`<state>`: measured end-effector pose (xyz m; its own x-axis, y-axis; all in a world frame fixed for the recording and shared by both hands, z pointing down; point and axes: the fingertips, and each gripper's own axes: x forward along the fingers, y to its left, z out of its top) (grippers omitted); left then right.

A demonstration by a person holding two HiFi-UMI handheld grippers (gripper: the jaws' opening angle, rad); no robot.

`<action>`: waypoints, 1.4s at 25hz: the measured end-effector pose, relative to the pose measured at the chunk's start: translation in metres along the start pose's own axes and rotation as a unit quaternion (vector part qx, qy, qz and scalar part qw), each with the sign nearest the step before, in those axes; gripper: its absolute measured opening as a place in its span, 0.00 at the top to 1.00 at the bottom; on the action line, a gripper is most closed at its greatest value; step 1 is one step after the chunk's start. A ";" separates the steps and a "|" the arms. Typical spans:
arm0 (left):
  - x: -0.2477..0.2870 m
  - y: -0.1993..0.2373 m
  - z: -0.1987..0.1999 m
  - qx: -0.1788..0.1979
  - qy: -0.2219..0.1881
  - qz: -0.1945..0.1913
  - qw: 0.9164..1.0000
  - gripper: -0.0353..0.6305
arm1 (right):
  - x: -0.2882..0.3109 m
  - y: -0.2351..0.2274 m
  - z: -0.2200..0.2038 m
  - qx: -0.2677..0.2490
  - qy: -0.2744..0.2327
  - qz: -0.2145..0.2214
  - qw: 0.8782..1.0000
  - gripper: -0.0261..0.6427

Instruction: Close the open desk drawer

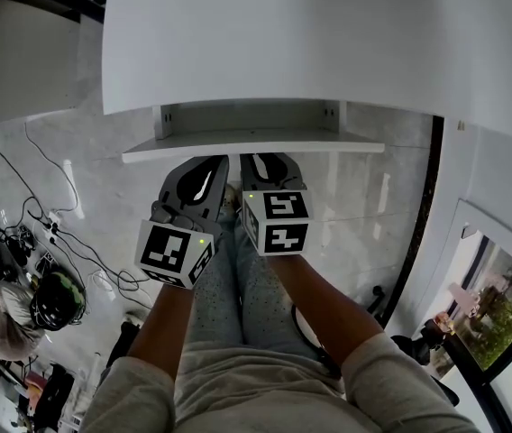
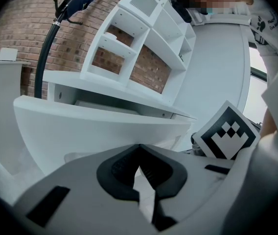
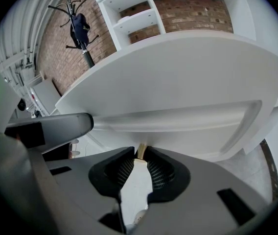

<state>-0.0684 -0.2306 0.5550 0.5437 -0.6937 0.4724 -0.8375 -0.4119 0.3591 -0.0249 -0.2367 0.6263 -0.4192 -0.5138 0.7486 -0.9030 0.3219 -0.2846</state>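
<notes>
- White desk (image 1: 310,34): a white shelf unit (image 2: 144,38) stands on its top, towards the back.
- Pale, glossy tiled floor (image 1: 364,215): tangled black cables (image 1: 67,237) lie on it at the left.

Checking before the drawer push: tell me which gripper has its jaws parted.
The right gripper: a narrow gap shows between its jaw tips, while the left gripper has its tips meeting.

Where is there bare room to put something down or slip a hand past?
The desk top is bare where it shows. So is the floor right of the legs, up to the dark strip. Crowded: cables on the left floor; left hand-held gripper and right hand-held gripper side by side before the drawer.
</notes>
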 end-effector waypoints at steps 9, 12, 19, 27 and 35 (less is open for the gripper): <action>0.012 0.007 0.008 0.000 -0.005 0.001 1.000 0.92 | 0.009 -0.006 0.010 -0.003 -0.002 -0.001 1.000 0.81; 0.016 0.011 0.014 0.000 -0.007 0.003 1.000 0.92 | 0.013 -0.006 0.018 -0.005 -0.006 -0.001 1.000 0.81; 0.025 0.015 0.017 0.004 -0.008 0.002 1.000 0.92 | 0.018 -0.011 0.024 -0.008 -0.008 -0.002 1.000 0.81; 0.032 0.022 0.026 0.002 -0.014 0.002 1.000 0.92 | 0.026 -0.013 0.036 -0.007 -0.014 -0.002 1.000 0.81; 0.036 0.026 0.030 0.001 -0.018 0.003 1.000 0.92 | 0.030 -0.014 0.041 -0.008 -0.020 -0.007 1.000 0.81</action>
<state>-0.0724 -0.2836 0.5574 0.5366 -0.7171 0.4447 -0.8407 -0.4091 0.3547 -0.0290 -0.2893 0.6277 -0.4103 -0.5501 0.7274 -0.9073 0.3266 -0.2648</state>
